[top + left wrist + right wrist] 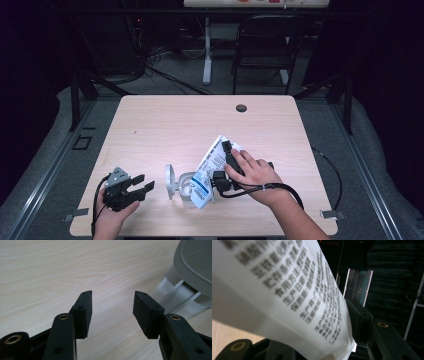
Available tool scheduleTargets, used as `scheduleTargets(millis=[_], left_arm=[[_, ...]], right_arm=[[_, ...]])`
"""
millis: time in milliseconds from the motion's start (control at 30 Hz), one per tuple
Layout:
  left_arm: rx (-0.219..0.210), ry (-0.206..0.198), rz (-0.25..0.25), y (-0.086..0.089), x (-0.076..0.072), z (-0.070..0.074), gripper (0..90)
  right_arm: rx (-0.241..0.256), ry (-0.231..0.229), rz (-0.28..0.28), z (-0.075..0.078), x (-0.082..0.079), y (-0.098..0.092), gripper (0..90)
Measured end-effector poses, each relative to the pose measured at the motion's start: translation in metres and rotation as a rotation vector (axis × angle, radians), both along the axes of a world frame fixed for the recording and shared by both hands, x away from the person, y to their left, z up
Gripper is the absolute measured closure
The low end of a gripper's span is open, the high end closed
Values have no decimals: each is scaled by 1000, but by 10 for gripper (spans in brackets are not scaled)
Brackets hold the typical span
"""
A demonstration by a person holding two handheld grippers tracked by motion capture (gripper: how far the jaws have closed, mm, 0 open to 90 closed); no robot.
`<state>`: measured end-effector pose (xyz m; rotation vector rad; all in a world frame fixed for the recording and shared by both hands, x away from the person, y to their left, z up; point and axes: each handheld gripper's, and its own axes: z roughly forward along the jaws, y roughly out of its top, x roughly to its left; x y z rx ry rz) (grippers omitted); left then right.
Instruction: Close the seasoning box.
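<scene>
White printed bag (209, 167) clamped in my right hand-held gripper (223, 165), tipped over the clear container (186, 189); I'd tilt slowly, left hand-held gripper (142, 184) spread, ready to steady.

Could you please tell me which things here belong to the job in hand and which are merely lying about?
In the job:
- white printed bag, clamped in the right gripper
- clear container with its grey hinged lid open
- left gripper, open beside it

Lying about:
- black chair beyond the table
- floor cables
</scene>
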<state>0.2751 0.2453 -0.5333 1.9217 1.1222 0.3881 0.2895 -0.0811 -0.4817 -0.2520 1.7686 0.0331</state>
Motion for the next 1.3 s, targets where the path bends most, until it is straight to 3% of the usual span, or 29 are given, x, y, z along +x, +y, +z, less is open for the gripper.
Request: scheduleTargets(millis=[267,667,900,1100,1300], left_arm=[[5,3,3,1,0,0,503],[8,6,-2,2,-1,0,502],[3,2,7,1,-1,-1,503],[13,8,1,1,-1,-1,502],[7,6,1,0,-1,-2,503]], right_arm=[[12,5,-3,-1,0,-2,559],[132,81,-43,-7,0,-9,563],[254,162,-85,-15,0,-16,567],[395,256,-145,-24,0,-26,576],[574,374,-213,-37,0,-37,603]])
